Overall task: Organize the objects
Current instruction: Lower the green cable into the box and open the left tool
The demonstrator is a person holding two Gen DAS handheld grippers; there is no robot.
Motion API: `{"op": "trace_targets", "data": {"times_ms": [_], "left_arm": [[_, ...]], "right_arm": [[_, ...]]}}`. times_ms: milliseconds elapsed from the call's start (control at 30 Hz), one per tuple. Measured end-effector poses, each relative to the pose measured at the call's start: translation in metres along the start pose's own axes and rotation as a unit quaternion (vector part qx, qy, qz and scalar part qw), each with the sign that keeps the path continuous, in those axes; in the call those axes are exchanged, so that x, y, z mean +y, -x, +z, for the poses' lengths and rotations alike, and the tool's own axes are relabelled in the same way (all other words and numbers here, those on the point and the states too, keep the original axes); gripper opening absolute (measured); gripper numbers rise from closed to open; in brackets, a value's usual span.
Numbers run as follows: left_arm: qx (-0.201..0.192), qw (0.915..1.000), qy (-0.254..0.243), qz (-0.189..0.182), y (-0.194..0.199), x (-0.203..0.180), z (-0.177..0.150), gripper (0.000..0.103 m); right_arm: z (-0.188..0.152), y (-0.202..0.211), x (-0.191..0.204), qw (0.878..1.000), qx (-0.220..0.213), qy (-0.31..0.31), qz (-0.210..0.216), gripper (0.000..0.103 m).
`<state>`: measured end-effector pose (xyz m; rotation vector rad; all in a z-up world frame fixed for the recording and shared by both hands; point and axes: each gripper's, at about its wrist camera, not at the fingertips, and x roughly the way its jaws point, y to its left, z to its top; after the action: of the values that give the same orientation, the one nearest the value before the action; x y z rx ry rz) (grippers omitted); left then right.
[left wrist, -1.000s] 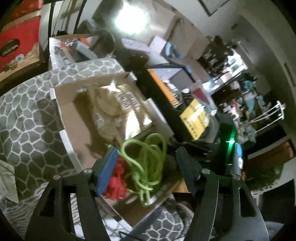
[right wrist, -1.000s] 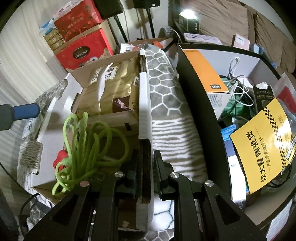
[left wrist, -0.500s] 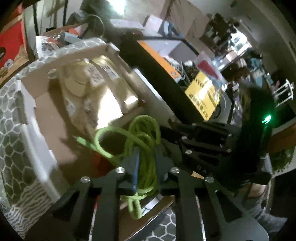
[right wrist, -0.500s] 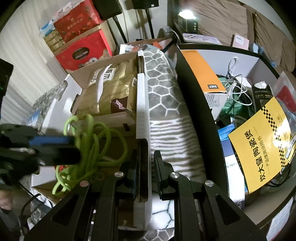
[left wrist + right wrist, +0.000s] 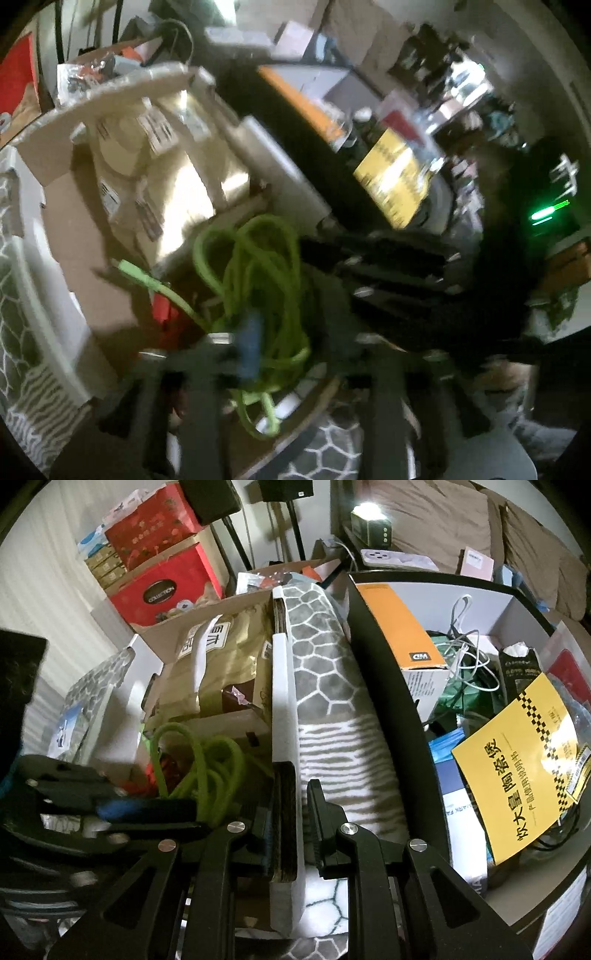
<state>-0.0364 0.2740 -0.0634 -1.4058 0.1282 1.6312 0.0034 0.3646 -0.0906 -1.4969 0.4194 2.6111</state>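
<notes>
Indoors | patterned blanket (image 5: pixel 328 686) under boxes | brown sofa (image 5: pixel 436 520) behind

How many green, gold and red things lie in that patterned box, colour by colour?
Green: 1, the green cord
Gold: 1, the gold bag
Red: 1, a red item partly hidden under the cord
Total in the patterned box: 3

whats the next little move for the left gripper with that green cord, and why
Probably ease the left gripper back off the green cord. Its jaws are opening with the cord's loops between them, and the cord already lies inside the cardboard box, whose wall the right gripper is clamping.
</notes>
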Motion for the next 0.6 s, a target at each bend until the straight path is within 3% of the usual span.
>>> {"op": "trace_targets", "data": {"times_ms": [67, 100, 133, 367, 467, 533, 600], "left_arm": [[-0.02, 0.9997, -0.002, 0.014, 0.016, 0.0, 0.001, 0.052], [-0.028, 0.9996, 0.002, 0.004, 0.026, 0.001, 0.0, 0.067], [-0.032, 0.9995, 0.006, 0.001, 0.031, 0.003, 0.0, 0.074], [-0.072, 0.9958, 0.022, 0.051, 0.073, 0.015, -0.005, 0.081], [-0.098, 0.9912, 0.039, 0.079, 0.096, 0.03, -0.01, 0.083], [-0.118, 0.9861, 0.054, 0.103, 0.111, 0.043, -0.014, 0.093], [-0.133, 0.9809, 0.07, 0.124, 0.124, 0.057, -0.02, 0.093]], "right_arm": [[0.0, -0.001, 0.0, 1.0, 0.001, -0.002, 0.004, 0.017], [-0.001, -0.002, -0.001, 1.0, 0.001, -0.003, 0.004, 0.017], [-0.001, -0.002, -0.001, 1.0, 0.001, -0.002, 0.003, 0.017], [0.0, -0.001, 0.001, 1.0, 0.0, 0.003, 0.004, 0.017], [0.0, -0.002, 0.002, 1.0, 0.001, 0.005, 0.001, 0.017], [0.001, -0.002, 0.003, 1.0, 0.001, 0.006, 0.0, 0.017], [0.001, -0.002, 0.003, 1.0, 0.001, 0.006, 0.0, 0.017]]}}
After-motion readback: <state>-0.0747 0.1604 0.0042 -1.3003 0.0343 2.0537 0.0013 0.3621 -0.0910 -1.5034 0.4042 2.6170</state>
